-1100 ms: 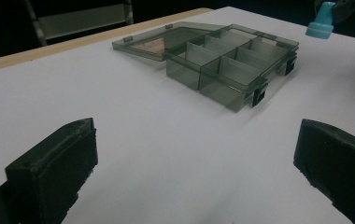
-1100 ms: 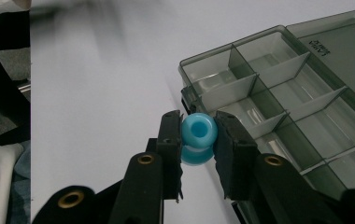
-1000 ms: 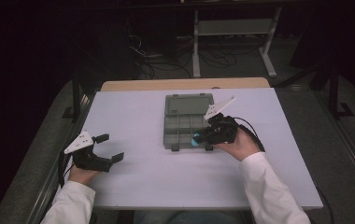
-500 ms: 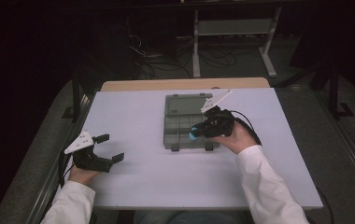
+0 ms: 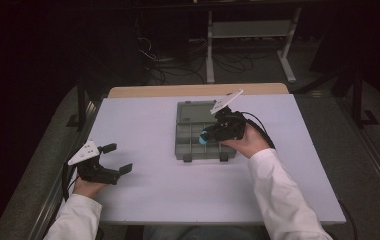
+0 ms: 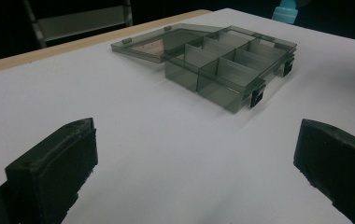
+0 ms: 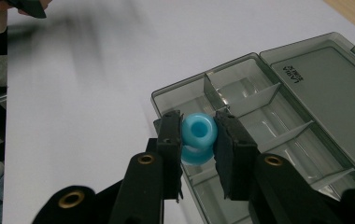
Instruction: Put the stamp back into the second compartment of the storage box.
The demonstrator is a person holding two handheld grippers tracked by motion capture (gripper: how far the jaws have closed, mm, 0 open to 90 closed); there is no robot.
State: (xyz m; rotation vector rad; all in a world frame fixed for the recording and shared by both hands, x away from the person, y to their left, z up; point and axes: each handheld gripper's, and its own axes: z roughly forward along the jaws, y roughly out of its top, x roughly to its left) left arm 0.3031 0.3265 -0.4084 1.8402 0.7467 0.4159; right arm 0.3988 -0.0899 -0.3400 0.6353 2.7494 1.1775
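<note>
right gripper (image 5: 209,135) with blue spool (image 5: 204,138), shifted farther over box (image 5: 185,111)

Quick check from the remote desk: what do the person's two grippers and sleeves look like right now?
Both the left gripper and the right gripper are black, each topped by a pale grey three-cornered plate. Their jaws are blocky black pads on arms with brass-coloured rivets. A black cable loops from the right one. The person wears white long sleeves.

boxes: 1 (image 5: 205,131) | blue spools: 1 (image 7: 199,135) | grippers: 2, left (image 5: 115,159), right (image 5: 209,134) | tables: 1 (image 5: 143,125) | hinged lids: 1 (image 7: 327,88)
</note>
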